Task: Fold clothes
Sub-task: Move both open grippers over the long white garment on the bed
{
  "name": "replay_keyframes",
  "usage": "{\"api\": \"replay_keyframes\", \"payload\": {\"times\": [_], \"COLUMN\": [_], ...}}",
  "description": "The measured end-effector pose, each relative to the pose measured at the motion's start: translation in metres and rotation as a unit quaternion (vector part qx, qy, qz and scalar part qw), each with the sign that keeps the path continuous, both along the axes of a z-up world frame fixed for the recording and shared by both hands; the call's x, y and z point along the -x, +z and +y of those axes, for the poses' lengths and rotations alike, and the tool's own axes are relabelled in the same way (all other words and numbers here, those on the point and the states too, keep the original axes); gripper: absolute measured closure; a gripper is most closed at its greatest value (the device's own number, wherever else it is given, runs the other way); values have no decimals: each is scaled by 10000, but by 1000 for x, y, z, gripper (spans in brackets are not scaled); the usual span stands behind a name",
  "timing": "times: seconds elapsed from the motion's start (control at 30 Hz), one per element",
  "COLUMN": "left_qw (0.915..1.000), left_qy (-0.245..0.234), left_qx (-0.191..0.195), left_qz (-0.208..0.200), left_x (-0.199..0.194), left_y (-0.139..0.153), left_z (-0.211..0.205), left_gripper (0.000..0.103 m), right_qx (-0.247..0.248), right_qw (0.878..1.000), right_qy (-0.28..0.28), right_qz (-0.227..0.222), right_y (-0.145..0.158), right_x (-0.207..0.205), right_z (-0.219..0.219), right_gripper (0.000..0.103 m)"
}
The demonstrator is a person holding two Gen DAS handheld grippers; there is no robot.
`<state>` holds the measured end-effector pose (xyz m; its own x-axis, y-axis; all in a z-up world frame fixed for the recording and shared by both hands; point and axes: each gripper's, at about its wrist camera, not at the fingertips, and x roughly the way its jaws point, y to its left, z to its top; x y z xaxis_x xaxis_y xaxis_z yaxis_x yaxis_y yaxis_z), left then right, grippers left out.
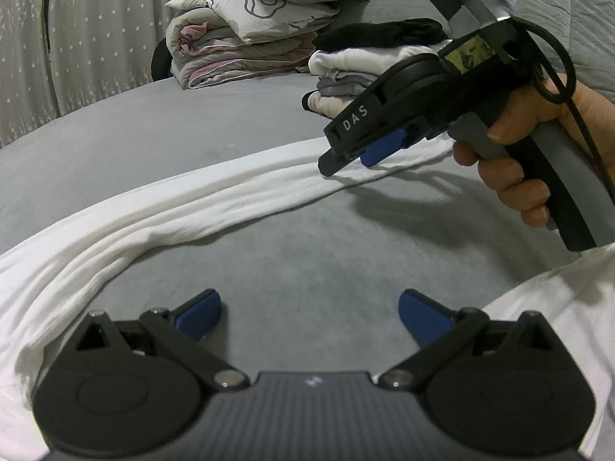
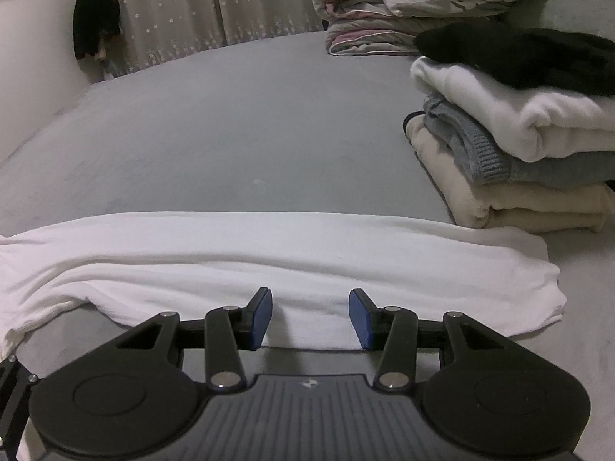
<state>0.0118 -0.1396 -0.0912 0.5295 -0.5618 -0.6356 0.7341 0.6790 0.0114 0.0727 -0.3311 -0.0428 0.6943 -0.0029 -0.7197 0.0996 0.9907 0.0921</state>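
White garment (image 2: 269, 265) lies stretched in a long band across the grey bed (image 2: 230, 126), just in front of the folded stack (image 2: 511, 153). Right gripper (image 2: 310, 317) hangs over the garment's near edge, fingers apart, gripping nothing, likely lining up a pinch. Left gripper (image 1: 309, 317) is spread wide over bare sheet, empty.

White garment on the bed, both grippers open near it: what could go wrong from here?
1. The right gripper sits over bunched folds of the white garment; closing here may pinch only the top layer, so the fold drags unevenly.
2. The left gripper hangs over bare bedsheet, between two parts of the garment; closing now may grab sheet instead.
3. The folded stack lies close to the garment's end; a wide sweep could topple it.
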Motion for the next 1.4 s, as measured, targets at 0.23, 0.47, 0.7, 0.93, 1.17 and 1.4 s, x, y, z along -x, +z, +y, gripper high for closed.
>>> {"api": "replay_keyframes", "payload": {"times": [0.23, 0.47, 0.7, 0.93, 1.17, 1.4], "left_qw": [10000, 10000, 10000, 10000, 10000, 9999], "left_qy": [2, 3, 4, 4, 9, -36], "left_qx": [0, -2, -1, -12, -23, 37], "left_qz": [-2, -3, -2, -7, -16, 144], "left_x": [0, 0, 0, -1, -2, -6], "left_y": [0, 1, 1, 2, 1, 8], "left_z": [0, 0, 0, -2, -3, 2], "left_gripper": [0, 0, 0, 0, 0, 0], "right_qx": [-10, 77, 32, -85, -124, -81], "right_qw": [10000, 10000, 10000, 9999, 9994, 9988], "right_qy": [-51, -42, 73, 129, 310, 487], "right_qz": [7, 12, -1, 42, 18, 59], "right_y": [2, 3, 7, 5, 7, 4], "right_x": [6, 7, 9, 9, 6, 1], "right_z": [-4, 0, 4, 2, 10, 16], "right_gripper": [58, 58, 58, 57, 57, 57]}}
